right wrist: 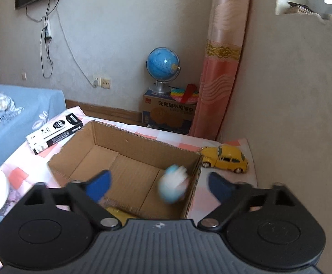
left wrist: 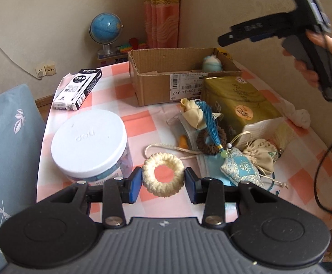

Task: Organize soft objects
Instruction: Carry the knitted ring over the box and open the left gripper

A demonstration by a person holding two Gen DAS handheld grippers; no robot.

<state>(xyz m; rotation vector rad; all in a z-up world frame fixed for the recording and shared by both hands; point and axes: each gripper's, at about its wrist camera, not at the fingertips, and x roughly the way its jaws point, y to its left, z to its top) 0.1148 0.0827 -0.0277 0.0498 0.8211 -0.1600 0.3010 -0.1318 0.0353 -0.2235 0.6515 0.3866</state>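
Observation:
My left gripper is shut on a cream knitted ring, its blue pads pressing both sides, just above the checked tablecloth. An open cardboard box stands at the back with a pale blue soft toy inside. My right gripper is open above the box; the blurred blue-white toy lies in the box's right corner below it. More soft items lie right of the ring: a blue brocade pouch, a beige drawstring pouch, a brown scrunchie with a blue tassel, a cream fabric piece.
A white-lidded round jar stands left of the ring. A black-white pen box lies at the back left. A gold tissue pack sits beside the box. A yellow toy car is right of the box. A globe stands behind the table.

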